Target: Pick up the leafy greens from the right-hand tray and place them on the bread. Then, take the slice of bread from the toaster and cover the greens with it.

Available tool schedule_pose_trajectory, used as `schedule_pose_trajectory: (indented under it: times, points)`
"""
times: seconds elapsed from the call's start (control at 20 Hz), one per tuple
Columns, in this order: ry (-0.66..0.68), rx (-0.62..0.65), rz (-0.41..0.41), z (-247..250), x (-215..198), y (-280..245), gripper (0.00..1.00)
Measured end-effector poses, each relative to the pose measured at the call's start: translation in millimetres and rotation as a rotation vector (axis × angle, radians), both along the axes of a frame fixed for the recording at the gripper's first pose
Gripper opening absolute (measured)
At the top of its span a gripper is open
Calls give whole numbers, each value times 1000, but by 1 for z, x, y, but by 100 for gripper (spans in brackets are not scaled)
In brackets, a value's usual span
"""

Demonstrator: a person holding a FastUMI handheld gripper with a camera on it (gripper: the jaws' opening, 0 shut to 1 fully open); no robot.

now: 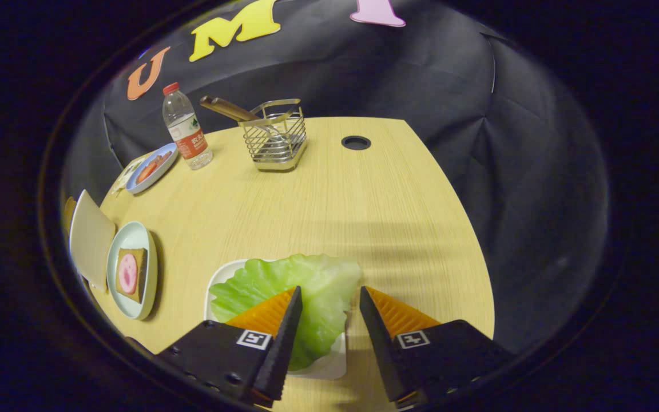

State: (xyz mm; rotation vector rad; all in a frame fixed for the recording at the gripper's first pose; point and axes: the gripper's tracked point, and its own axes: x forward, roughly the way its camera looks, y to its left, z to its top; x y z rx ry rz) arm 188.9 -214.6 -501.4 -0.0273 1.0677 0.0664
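Table [335,206] first. Greens [289,286] lie on the tray [218,280], partly between the fingers. Bread [131,273] sits on a plate [135,232], off to the left. Gripper [329,300] gapes, nothing held. Step: pickup approach (judged). Next: drop lower, pinch the leaf's edge.

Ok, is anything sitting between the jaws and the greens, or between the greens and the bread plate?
Nothing visible does. The gripper is open over the leafy greens on their white tray. Bare table lies between that tray and the plate holding the bread.
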Motion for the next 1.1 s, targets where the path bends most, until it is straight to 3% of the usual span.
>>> schedule_pose_trajectory:
  times: [0.1,0.2,0.3,0.45,0.55,0.85,1.1]
  points:
    - [12,-9,9,-2,-1,6,47]
    - [18,-40,-10,0,0,1,45]
    - [22,-46,-16,0,2,5,29]
    - [30,-102,-20,0,1,-2,29]
    - [31,-113,-20,1,2,-2,4]
    - [-17,-118,-74,24,-9,3,0]
    - [-122,-175,-100,73,-18,17,0]
